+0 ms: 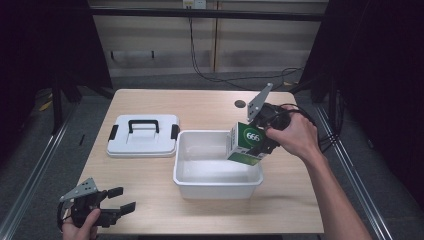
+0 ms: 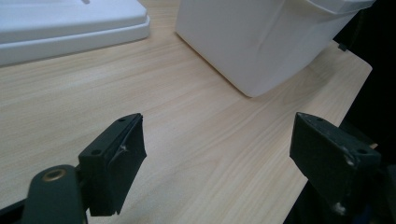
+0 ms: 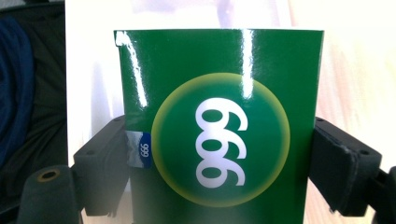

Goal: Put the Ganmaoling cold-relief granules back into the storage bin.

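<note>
At the near left corner of the bench (image 1: 150, 175), the left tool (image 1: 122, 199) rests low with its jaws spread wide around nothing. Farther in, the white tub (image 1: 218, 181) stands at the middle. Over its far right corner the right tool (image 1: 260, 137) clamps a tilted green box (image 1: 246, 144) marked 666. The white lid (image 1: 143, 135) lies at the far left.

The box (image 1: 247, 144) is glossy green with a yellow-rimmed green circle bearing white "999" digits, a white side panel and a small blue label. The bin (image 1: 218, 180) and the lid (image 1: 143, 145) are plain white, the lid's handle and clips black. The table (image 1: 150, 190) is pale wood grain. Both grippers' jaws are black.
</note>
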